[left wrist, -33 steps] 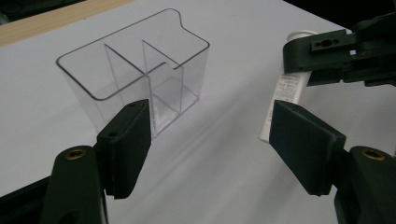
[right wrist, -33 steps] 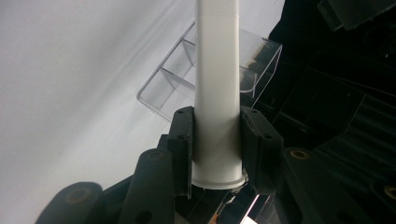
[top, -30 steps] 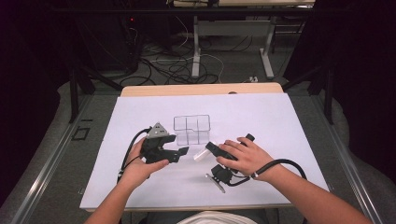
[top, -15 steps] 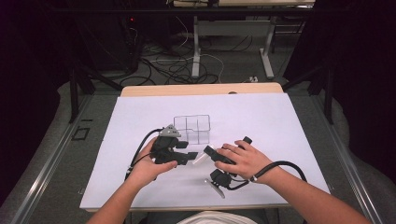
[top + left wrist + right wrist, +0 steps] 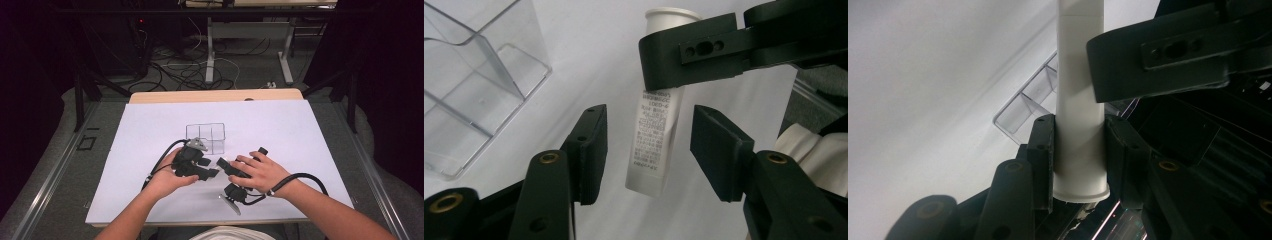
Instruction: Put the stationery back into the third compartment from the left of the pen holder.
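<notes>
A white tube (image 5: 654, 145) with small print on its label hangs over the white mat. My right gripper (image 5: 1079, 135) is shut on the tube (image 5: 1079, 90) near its cap end. One black jaw of that gripper crosses the top of the left gripper view, pressing on the tube below the cap. My left gripper (image 5: 649, 130) has its jaws on either side of the tube's lower end. They have just been closing, and a gap remains on both sides. In the high view the left gripper (image 5: 210, 172) and right gripper (image 5: 225, 165) meet at the mat's front middle.
A clear plastic box (image 5: 206, 137) with several compartments stands on the white mat (image 5: 300, 130), just beyond the grippers; it also shows as a clear box (image 5: 469, 85) at the left. A cable (image 5: 300, 177) loops from the right gripper. Dark floor and table legs lie beyond.
The left hand has moved right toward the right gripper. Its jaws have narrowed and now stand around the tube. The right hand has stayed in place.
</notes>
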Available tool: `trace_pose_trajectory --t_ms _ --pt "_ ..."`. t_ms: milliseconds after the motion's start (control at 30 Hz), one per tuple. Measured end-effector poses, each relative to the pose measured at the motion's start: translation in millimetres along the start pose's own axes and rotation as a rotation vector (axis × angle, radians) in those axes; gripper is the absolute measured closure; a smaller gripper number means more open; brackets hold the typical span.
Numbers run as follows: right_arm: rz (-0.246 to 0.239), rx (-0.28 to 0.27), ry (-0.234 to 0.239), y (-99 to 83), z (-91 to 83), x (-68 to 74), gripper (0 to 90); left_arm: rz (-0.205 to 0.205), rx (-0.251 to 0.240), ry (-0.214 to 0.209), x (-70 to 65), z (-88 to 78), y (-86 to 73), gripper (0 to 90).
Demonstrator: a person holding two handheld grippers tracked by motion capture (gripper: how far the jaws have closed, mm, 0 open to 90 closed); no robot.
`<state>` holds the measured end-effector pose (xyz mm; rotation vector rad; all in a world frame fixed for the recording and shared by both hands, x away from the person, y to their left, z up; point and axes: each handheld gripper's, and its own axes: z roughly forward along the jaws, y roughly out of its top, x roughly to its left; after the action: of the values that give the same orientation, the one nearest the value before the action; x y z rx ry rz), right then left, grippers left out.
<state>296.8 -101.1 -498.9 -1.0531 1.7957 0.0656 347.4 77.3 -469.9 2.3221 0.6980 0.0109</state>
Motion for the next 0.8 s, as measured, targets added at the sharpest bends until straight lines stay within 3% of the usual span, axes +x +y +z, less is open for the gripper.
trace_pose_trajectory --t_ms 133,467,800 --pt "-0.023 -0.011 -0.009 0.7 0.3 0.4 66.8 0.019 0.033 -0.006 -1.6 5.1 4.3 54.5" --pt "-0.033 -0.011 -0.017 2.0 -0.1 0.8 66.8 0.017 0.064 -0.019 -1.7 14.5 8.6 65.6" --pt "-0.039 -0.011 -0.018 2.4 1.3 1.9 66.6 0.016 0.071 -0.031 -1.6 16.5 9.6 68.5"
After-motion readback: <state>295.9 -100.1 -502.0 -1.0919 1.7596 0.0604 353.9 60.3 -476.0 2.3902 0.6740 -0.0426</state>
